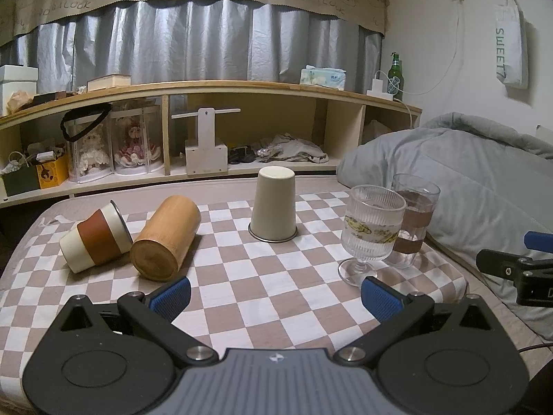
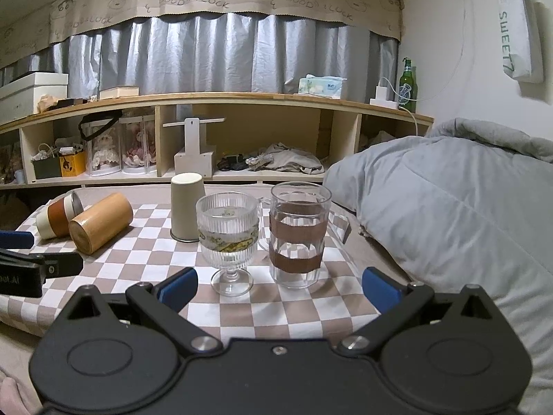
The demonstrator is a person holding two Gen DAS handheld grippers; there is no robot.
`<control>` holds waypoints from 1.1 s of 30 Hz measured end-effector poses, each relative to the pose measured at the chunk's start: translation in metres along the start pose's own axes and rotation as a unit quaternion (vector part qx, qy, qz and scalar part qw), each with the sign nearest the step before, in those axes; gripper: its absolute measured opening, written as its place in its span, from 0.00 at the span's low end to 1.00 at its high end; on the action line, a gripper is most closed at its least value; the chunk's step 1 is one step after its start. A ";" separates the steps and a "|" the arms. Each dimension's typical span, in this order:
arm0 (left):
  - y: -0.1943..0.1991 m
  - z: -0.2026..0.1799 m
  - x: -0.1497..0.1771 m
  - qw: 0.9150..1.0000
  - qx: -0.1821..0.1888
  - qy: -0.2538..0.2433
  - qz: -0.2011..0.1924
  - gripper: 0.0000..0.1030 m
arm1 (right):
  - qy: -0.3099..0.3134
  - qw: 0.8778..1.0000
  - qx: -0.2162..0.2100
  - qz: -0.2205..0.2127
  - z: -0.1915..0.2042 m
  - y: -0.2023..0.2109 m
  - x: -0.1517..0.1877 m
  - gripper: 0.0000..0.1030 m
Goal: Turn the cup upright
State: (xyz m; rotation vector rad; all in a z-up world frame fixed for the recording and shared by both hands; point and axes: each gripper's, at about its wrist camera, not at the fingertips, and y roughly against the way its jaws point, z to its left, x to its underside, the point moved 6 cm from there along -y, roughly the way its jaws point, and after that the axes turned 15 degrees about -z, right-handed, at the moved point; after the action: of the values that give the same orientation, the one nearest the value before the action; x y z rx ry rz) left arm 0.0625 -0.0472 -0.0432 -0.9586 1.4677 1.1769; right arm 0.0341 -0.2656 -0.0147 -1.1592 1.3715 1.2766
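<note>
A cream cup (image 1: 273, 205) stands upside down on the checkered cloth (image 1: 262, 276); it also shows in the right wrist view (image 2: 187, 205). A bamboo cup (image 1: 167, 238) and a white-and-brown cup (image 1: 96, 238) lie on their sides at the left, touching. A ribbed stemmed glass (image 1: 371, 230) and a clear tumbler with brown bands (image 1: 413, 219) stand upright at the right. My left gripper (image 1: 275, 297) is open and empty, near the cloth's front. My right gripper (image 2: 280, 290) is open and empty, just before the two glasses (image 2: 230, 238) (image 2: 298, 233).
A grey duvet (image 1: 466, 180) is bunched at the right edge of the cloth. A wooden shelf (image 1: 207, 128) with boxes, dolls and clothes runs behind. The other gripper shows at the frame edge in each view (image 1: 518, 273) (image 2: 31, 269).
</note>
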 end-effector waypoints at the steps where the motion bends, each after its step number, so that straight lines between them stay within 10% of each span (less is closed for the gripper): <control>1: 0.000 0.001 0.000 1.000 0.000 0.000 0.000 1.00 | 0.000 1.000 0.000 0.000 0.000 0.000 0.000 1.00; 33: 0.000 0.002 -0.001 1.000 0.000 0.000 0.000 1.00 | 0.002 1.000 -0.001 -0.002 0.002 0.001 -0.001 0.99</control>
State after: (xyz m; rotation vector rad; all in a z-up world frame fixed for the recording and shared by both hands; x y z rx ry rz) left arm 0.0631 -0.0452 -0.0424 -0.9585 1.4671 1.1778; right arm 0.0336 -0.2640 -0.0134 -1.1667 1.3707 1.2735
